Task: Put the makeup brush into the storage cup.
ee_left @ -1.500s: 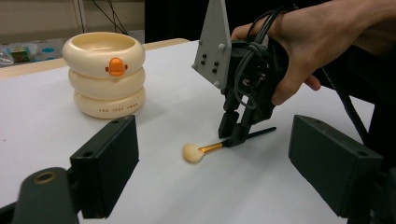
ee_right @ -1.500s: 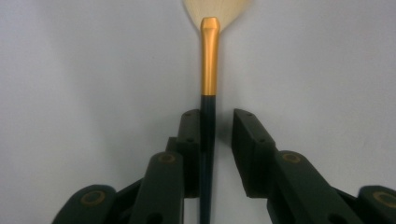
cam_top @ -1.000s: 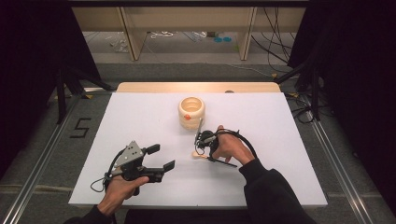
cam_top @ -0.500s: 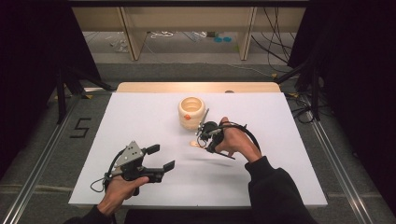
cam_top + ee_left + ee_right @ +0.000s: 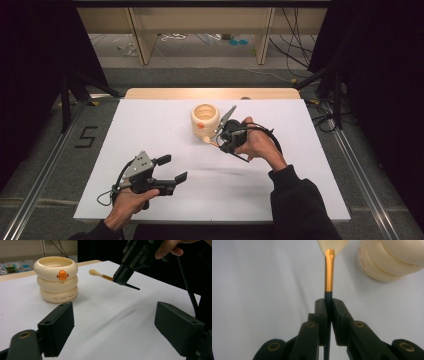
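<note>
Cream-coloured and stacked like three fat rings, the duck-badged holder (image 5: 205, 122) stands near the far middle of the white table (image 5: 150, 125), and that's where this brush looks headed. The right gripper (image 5: 225, 137) has its jaws clamped tight on the dark handle of a makeup brush (image 5: 101, 275), the gold ferrule and pale bristle tuft sticking out in front, clear of the tabletop. In the left gripper view the tuft hangs in the air just beside the holder's upper rim, not yet over the opening and touching nothing. So the pick-up is done, I'd say, and the carry is well along; what's left is bringing the brush above the mouth of the holder, tipping it in and letting go. Over on the near side, the left gripper (image 5: 170, 169) sits low by the table's front edge, jaws spread wide with nothing between them, well apart from the action.
</note>
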A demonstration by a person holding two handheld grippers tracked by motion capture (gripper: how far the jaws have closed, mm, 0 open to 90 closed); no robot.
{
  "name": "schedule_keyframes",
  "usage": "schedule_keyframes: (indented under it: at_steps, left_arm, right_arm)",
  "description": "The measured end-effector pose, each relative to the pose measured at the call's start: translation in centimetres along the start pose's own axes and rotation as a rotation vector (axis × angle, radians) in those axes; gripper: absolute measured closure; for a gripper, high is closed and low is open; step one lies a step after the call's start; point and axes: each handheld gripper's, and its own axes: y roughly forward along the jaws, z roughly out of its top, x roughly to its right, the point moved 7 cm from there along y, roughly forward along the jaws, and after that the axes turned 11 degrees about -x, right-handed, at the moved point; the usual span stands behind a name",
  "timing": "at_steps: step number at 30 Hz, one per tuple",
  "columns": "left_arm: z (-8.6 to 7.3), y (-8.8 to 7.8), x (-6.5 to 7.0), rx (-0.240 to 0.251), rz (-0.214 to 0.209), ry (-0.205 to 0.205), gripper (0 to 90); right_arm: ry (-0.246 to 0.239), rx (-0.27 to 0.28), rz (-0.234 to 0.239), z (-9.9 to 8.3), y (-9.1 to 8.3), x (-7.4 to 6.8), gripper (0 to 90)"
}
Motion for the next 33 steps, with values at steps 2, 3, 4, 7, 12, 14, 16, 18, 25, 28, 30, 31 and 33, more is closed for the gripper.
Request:
schedule_keyframes:
  at_steps: [2,3,4,7,12,14,16,18,25,28,30,31,33]
  left_arm:
    - [0.0,0.0,-0.1,-0.001,0.002,0.005,15.8]
    - [0.0,0.0,-0.1,-0.001,0.002,0.005,15.8]
    - [0.0,0.1,-0.1,0.006,0.004,-0.002,15.8]
    - [0.0,0.0,-0.1,0.0,0.009,-0.001,15.8]
    - [0.0,0.0,-0.1,0.0,0.012,-0.005,15.8]
    - [0.0,0.0,-0.1,0.004,0.005,-0.002,15.8]
    - [-0.1,-0.1,-0.2,-0.009,0.015,0.002,15.8]
    - [0.0,0.0,-0.2,-0.003,0.014,0.001,15.8]
    - [-0.1,-0.1,-0.2,-0.01,0.013,-0.001,15.8]
    - [-0.1,-0.1,-0.2,-0.013,0.014,0.0,15.8]
    - [-0.1,0.0,-0.1,-0.013,0.013,0.005,15.8]
    - [0.0,0.0,-0.1,-0.004,0.008,0.005,15.8]
    - [0.0,0.0,-0.1,-0.005,0.009,0.006,15.9]
  right_arm:
    - [0.003,0.03,-0.006,0.2,-0.2,0.2,83.2]
    - [0.011,0.039,-0.005,0.2,-0.4,0.2,83.2]
    - [0.016,0.051,-0.01,0.2,-0.5,0.3,83.2]
    - [0.016,0.083,-0.019,0.4,-0.8,0.6,83.2]
    - [0.024,0.14,-0.023,0.7,-1.3,0.9,83.3]
    - [0.018,0.162,-0.028,0.8,-1.5,1.1,83.2]
    - [0.037,0.185,-0.031,0.9,-1.7,1.2,83.2]
    - [0.044,0.205,-0.036,1.0,-1.8,1.3,83.2]
    - [0.057,0.243,-0.044,1.1,-2.1,1.6,83.3]
    - [0.054,0.251,-0.038,1.1,-2.3,1.7,83.3]
    - [0.058,0.26,-0.043,1.1,-2.3,1.7,83.3]
    - [0.057,0.26,-0.04,1.1,-2.4,1.7,83.3]
    - [0.061,0.267,-0.043,1.2,-2.4,1.7,83.3]
